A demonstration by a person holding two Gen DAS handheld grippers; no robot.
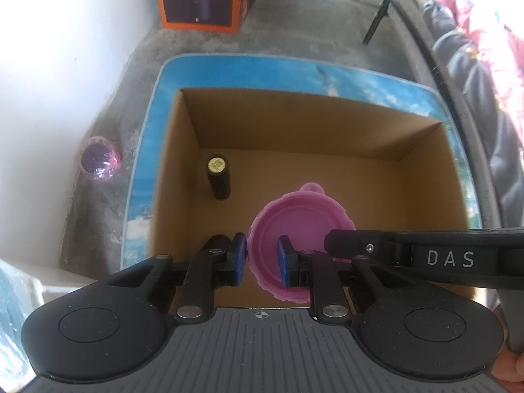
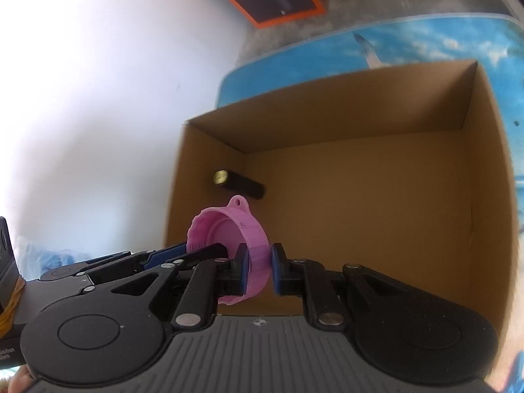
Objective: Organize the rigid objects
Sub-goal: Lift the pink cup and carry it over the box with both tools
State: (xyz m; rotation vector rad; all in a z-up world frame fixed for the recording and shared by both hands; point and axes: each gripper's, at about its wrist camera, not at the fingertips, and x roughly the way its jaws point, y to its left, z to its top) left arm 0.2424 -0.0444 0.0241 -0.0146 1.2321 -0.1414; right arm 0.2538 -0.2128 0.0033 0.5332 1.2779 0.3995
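Over box [image 2: 376,196], lid [image 2: 229,249] between grippers [image 2: 258,270]

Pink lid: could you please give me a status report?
Both tongs, left and right, shut on pink lid. Over cardboard box. Black cylinder inside, clear.

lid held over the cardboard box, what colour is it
Pink. The lid shows best in the left wrist view, gripped at its rim.
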